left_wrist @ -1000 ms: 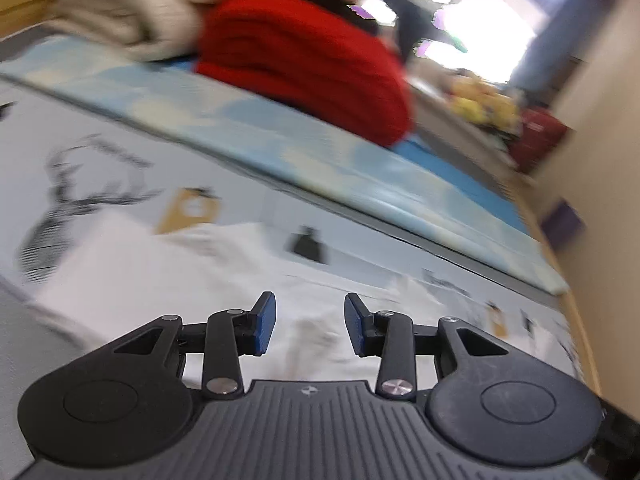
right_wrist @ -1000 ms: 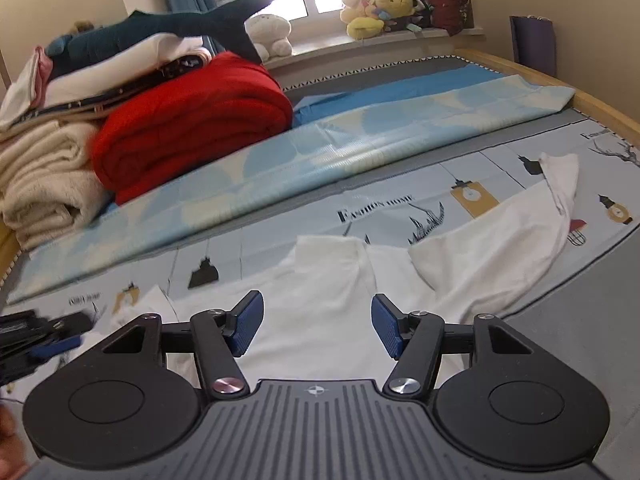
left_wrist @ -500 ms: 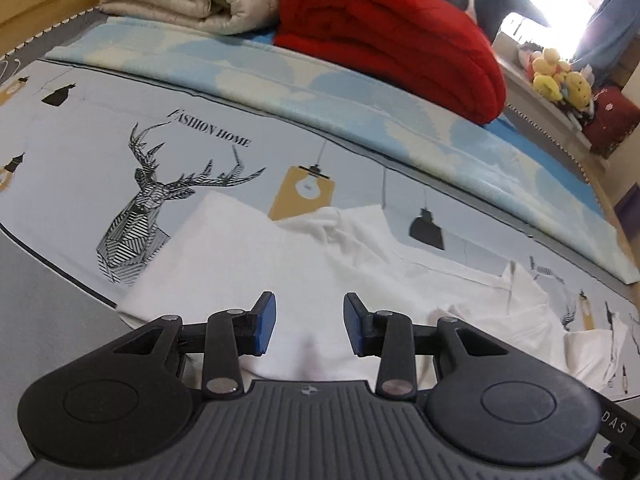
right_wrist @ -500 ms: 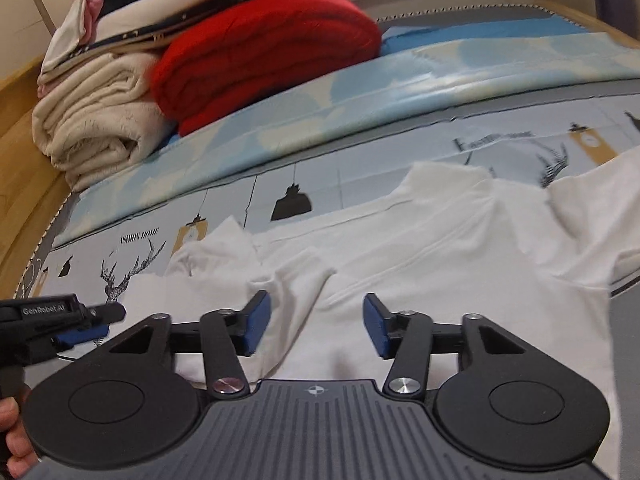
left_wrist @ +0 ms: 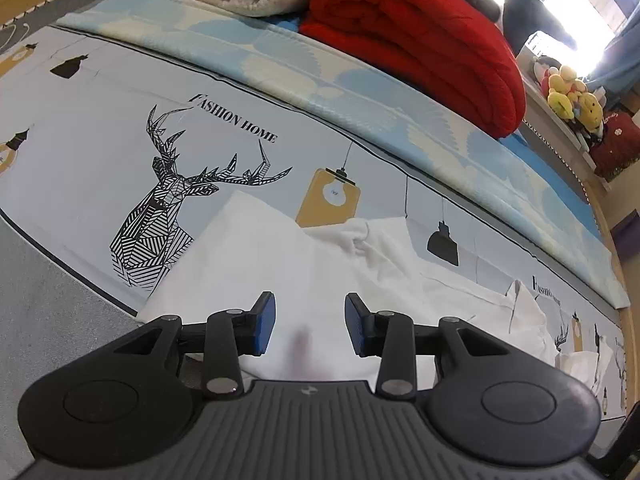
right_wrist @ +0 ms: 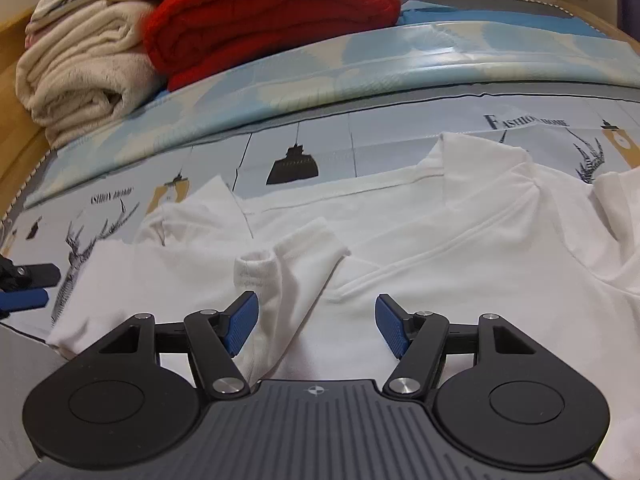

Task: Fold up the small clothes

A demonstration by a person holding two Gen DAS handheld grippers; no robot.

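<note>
Looking down both wrist views, I see the white shirt [right_wrist: 460, 248] spread across the printed bedsheet [left_wrist: 100, 152], rumpled, with one sleeve [right_wrist: 296, 256] flopped over the body and its ribbed cuff [right_wrist: 256, 270] standing up in a small loop. My left gripper [left_wrist: 306, 322] hangs over the shirt's flat corner near the deer print [left_wrist: 172, 216], jaws parted and nothing pinched between the blue pads [left_wrist: 266, 322]. My right gripper [right_wrist: 316, 326] sits just short of the folded-over sleeve; its jaws are opening, cloth lies under the gap, but the pads are not pressing on it. I judge this fabric to be light, thin and limp: it will drape and sag from any single pinch, and a shallow bite may slip off the smooth knit. Seams and hems look like the firmer places to take hold, so I would go for the cuff or the sleeve's hemmed edge with the right, and the shirt's outer edge with the left. The red blanket [right_wrist: 272, 12] and cream blanket [right_wrist: 84, 68] are stacked well apart from it, at the far side.
</note>
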